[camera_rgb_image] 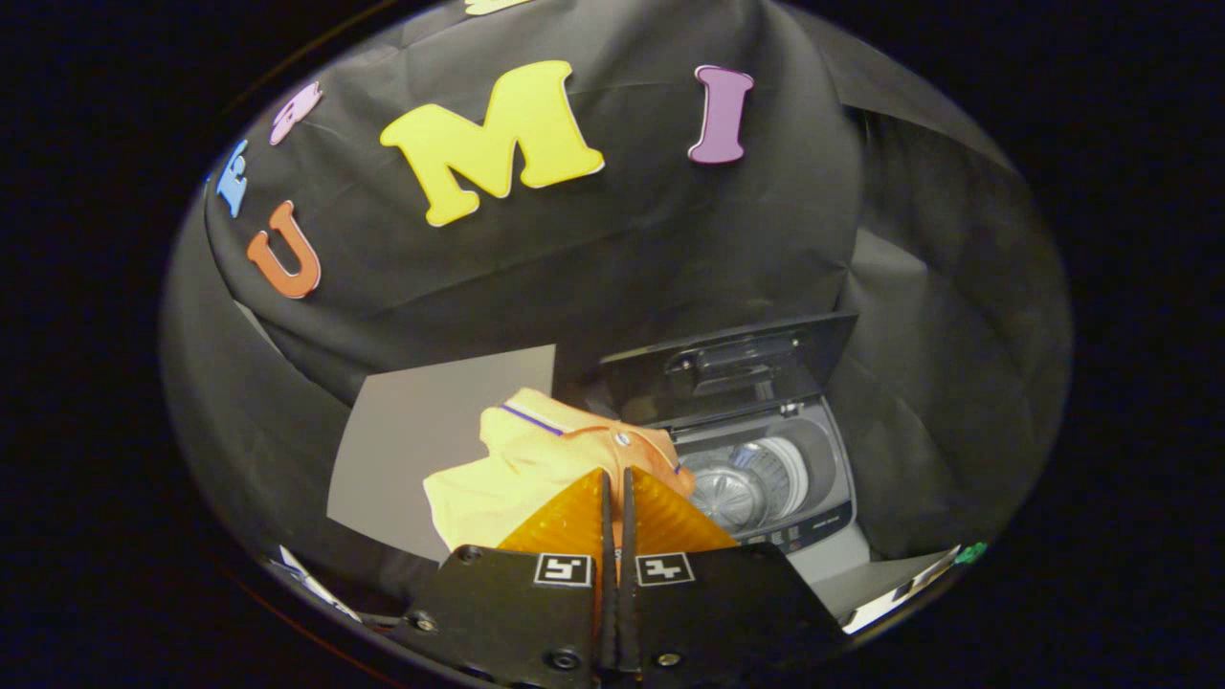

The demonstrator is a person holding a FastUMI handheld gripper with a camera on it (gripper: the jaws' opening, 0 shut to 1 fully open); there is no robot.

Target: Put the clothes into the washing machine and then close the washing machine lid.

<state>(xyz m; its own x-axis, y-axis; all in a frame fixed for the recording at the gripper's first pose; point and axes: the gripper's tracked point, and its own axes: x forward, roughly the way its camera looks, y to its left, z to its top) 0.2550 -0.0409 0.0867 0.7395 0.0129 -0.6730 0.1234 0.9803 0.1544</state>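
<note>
Jaws: the gripper (617,478), at the bottom centre of the frame, has its two orange fingers (565,522) drawn almost together, with only a thin dark slit between them. Yellow cloth sits right at the tips, so they seem to be pinching a fold of it, though the contact itself is hidden behind the fingers.

Garment: the yellow garment (522,459) bunches just beyond and to the left of the tips, centre-left of the frame. It has a dark stripe along one edge and a small button near its top. It appears to hang from the fingers over the grey mat (421,431) rather than lie flat on it, but I cannot be sure.

Washer: the washing machine (766,478) stands right of centre, just beside the cloth. Its drum (737,483) is open and looks empty.

Lid: the lid (727,368) is tilted up at the back, above the drum.

Stage, as I judge it: the cloth is held but not yet in the drum, and the lid is yet to be closed.

Risk: the grip looks like a small pinch on a loose bundle, so the cloth could slip out on the way across.

Risk: trailing fabric could catch the washer's rim or drape over it, and then jam the lid when it comes down.
</note>
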